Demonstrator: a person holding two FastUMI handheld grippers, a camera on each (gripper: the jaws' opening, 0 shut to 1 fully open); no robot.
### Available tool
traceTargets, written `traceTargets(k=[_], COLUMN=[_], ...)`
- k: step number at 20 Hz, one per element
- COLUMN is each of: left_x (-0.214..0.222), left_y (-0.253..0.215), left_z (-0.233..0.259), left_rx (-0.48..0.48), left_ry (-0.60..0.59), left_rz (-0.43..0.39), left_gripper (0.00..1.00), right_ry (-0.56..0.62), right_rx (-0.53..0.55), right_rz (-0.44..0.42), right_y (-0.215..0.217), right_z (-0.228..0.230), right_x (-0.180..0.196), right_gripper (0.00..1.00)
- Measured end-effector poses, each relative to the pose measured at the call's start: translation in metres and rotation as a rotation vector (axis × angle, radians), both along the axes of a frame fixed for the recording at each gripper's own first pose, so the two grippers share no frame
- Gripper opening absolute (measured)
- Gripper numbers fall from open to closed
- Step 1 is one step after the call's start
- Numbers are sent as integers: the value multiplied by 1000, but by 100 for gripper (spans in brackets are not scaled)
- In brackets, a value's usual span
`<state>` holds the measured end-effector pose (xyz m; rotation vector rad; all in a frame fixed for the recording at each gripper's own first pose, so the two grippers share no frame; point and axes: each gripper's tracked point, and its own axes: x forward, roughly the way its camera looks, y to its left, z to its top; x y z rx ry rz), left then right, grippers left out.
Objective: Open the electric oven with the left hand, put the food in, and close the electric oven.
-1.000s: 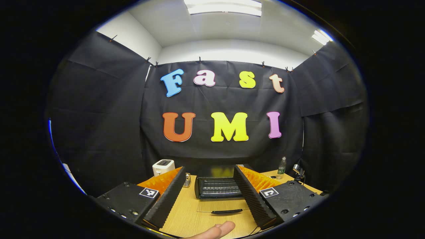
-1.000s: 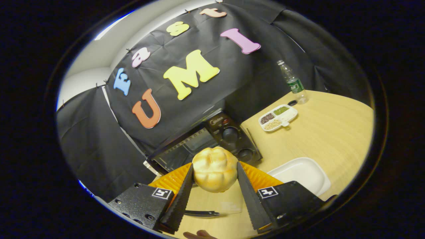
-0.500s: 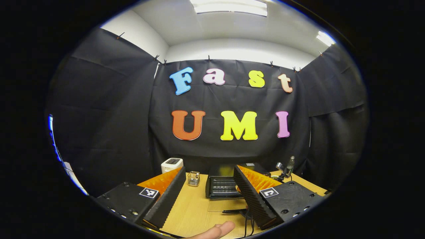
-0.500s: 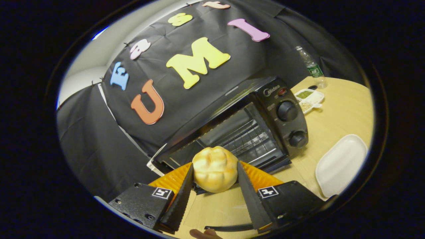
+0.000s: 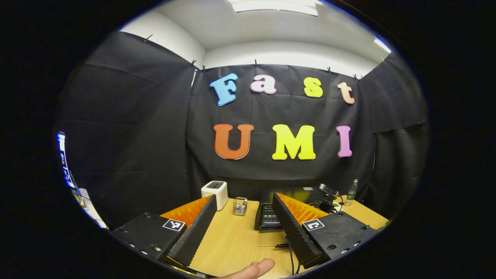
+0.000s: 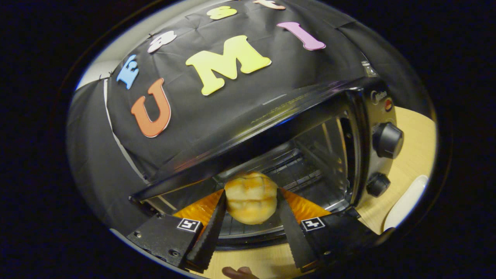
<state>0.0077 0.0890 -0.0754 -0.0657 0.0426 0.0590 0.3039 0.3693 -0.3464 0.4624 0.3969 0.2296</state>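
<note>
- Gripping a golden bread roll (image 6: 251, 197) between both of its black toothed fingers (image 6: 209, 232), the right hand-held gripper (image 6: 250, 226) holds it at the mouth of the oven (image 6: 310, 128).
- The roll is round, with no clear long axis; its ridged, browner top faces up and into the oven, its paler underside down toward the table (image 6: 410, 162).
- The roll sits just above the front edge of the wire rack (image 6: 310, 170); whether it touches the rack cannot be told.
- The oven's wide body runs across the right gripper view, tilted in the picture, with its opening toward the camera and two black knobs (image 6: 387, 139) on the panel at its right end.
- A white tray (image 6: 405, 203) lies on the table just right of the oven, at the edge of the right gripper view.
- In the left gripper view, the left hand-held gripper (image 5: 242, 226) is spread wide with nothing between its fingers, held above the wooden table (image 5: 236, 240) and well back from the oven (image 5: 267, 217).
- A fingertip (image 5: 257, 267) of the person's hand shows at the bottom edge of that view.
- Farther back on the table stand a white toaster (image 5: 215, 192), a small clear glass (image 5: 240, 205) beside it, and a plastic bottle (image 5: 352, 189) off to the right.
</note>
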Motion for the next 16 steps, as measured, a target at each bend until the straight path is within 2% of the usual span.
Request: traceTargets(k=[1, 2, 5, 6, 8, 9, 10, 13, 14, 15, 16], left_x=[4, 7, 14, 15, 17, 18, 17, 11, 9, 9, 8], left_y=[-2, -3, -10, -13, -19, -18, -19, -21, -22, -22, -23], left_z=[-4, -6, -14, -17, -22, -23, -22, -21, -23, -23, -26], left_rx=[4, 8, 8, 4, -2, -4, -4, -4, -4, -2, -2], left_ry=[6, 14, 38, 43, 57, 57, 60, 57, 58, 59, 64], left_rz=[-2, -6, -17, -23, -34, -36, -37, -36, -34, -29, -29], left_gripper=[94, 94, 94, 94, 94, 86, 94, 94, 86, 94, 94], right_ry=[-11, -22, -42, -39, -42, -48, -46, -25, -22, -25, -31], right_rx=[-10, -28, -48, -87, -112, -100, -90, -77, -85, -90, -93], right_rz=[-9, -16, 11, 4, 13, 20, 19, 38, 53, 71, 80], right_y=[-1, -3, 5, 3, 4, 4, 2, -4, -5, -7, -11], right_z=[-1, -1, -1, -3, -4, -1, 1, 3, 3, 4, 6], right_x=[6, 12, 18, 16, 13, 11, 8, -8, -15, -24, -34], right_gripper=[75, 80, 81, 81, 94, 94, 94, 94, 95, 94, 95])
